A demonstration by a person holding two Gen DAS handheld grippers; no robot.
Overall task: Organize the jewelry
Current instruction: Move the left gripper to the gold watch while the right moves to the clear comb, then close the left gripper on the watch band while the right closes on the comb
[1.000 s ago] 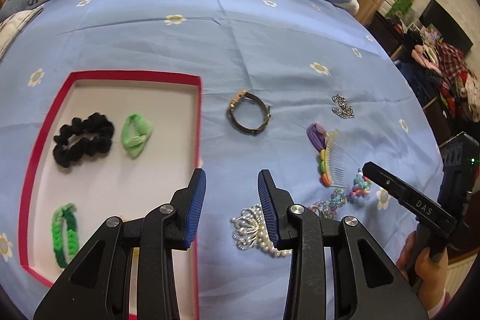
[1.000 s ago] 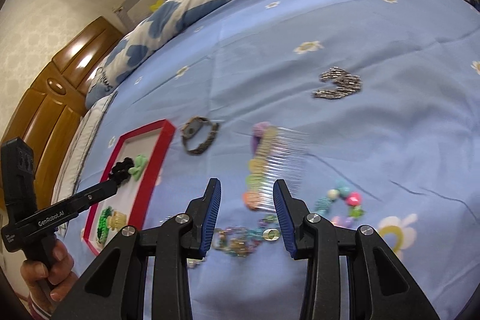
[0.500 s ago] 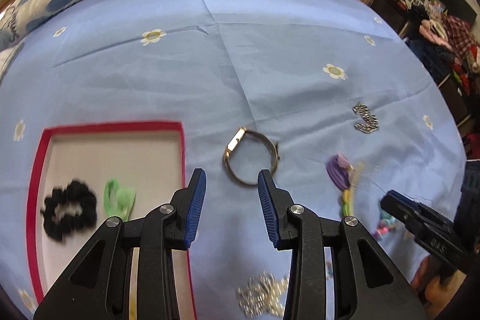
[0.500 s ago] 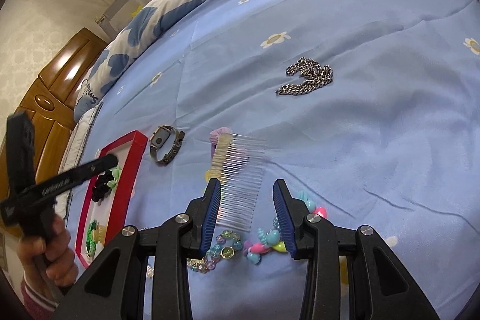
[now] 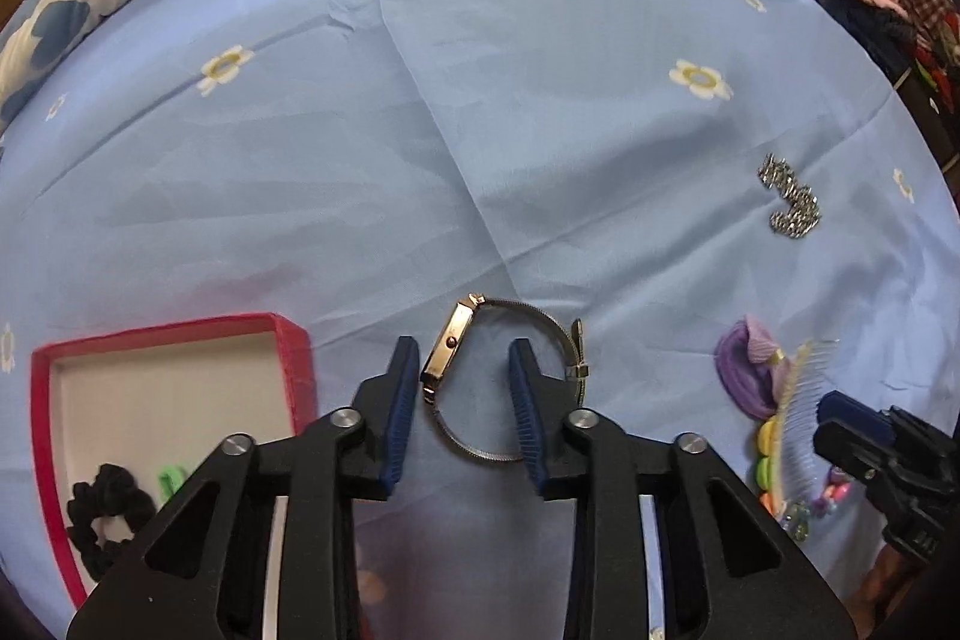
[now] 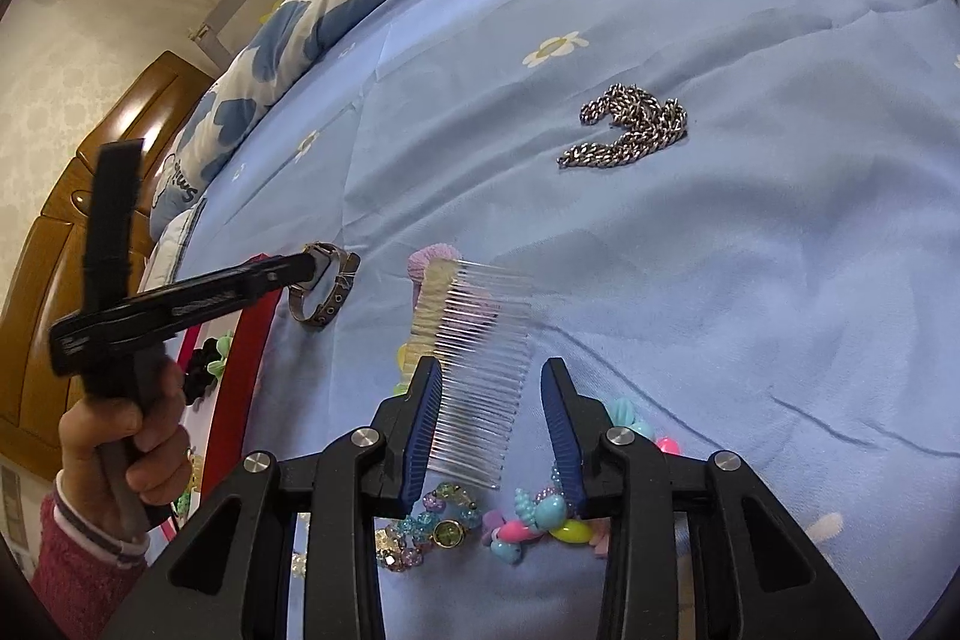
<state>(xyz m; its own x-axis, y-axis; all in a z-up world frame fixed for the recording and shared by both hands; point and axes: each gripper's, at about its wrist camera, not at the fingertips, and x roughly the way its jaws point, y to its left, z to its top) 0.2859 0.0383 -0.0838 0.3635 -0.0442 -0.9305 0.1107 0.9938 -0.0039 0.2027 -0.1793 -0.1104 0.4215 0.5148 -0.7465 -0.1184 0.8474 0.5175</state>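
A blue flowered bedsheet (image 5: 540, 100) is spread with jewelry, and a red-rimmed tray (image 5: 294, 358) sits at the near left. The left gripper (image 5: 462, 388) is lowered over a gold-cased wristwatch (image 5: 450, 352) just right of the tray; its jaws have just been closing and stand narrow, straddling the case and part of the mesh band without yet pressing on them. The right gripper (image 6: 492, 418) is set over a clear hair comb (image 6: 474, 370), its jaws also just closing, with the comb's teeth between them but no firm pinch visible. For a clean pickup, the watch case is best squeezed across its thin sides, not the springy band, and lifted straight before being carried to the tray. Only the left wrist view shows the tray's pale floor with a black scrunchie (image 5: 108, 514) inside. Only the right wrist view shows the hand (image 6: 120, 436) holding the left gripper, a beaded bracelet (image 6: 432, 532) near the comb, and the silver chain (image 6: 630, 124) in clear detail farther off.
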